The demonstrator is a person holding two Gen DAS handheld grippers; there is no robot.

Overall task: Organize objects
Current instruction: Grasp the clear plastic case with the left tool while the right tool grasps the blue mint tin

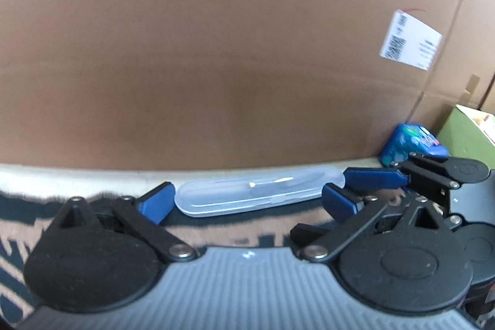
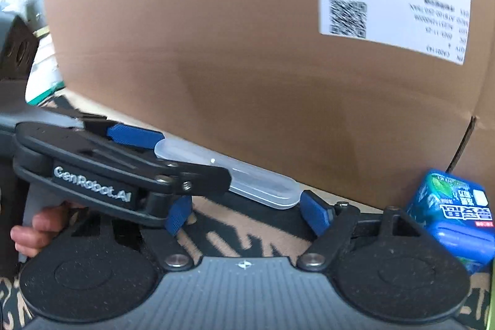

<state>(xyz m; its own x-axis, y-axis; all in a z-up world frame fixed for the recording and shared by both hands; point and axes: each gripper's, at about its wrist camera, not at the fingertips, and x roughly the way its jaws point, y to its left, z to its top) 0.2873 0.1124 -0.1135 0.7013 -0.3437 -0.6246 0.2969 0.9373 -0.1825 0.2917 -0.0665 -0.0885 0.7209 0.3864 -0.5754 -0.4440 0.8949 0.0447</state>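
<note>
Both grippers' jaws (spread wide) flank a clear plastic case (image 1: pixel 260 190).

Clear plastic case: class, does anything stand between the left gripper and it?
Nothing visible does. The clear plastic case lies directly ahead of the left gripper, between its open jaws, against the cardboard box. The right gripper crowds its right end.

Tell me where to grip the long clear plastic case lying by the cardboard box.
Judging by its pose, grip the long clear plastic case across its narrow middle, coming from above. It lies flat and slim, its far side close along the brown cardboard box, so an end-on pinch would likely slip. The left tool stands open around it.
</note>
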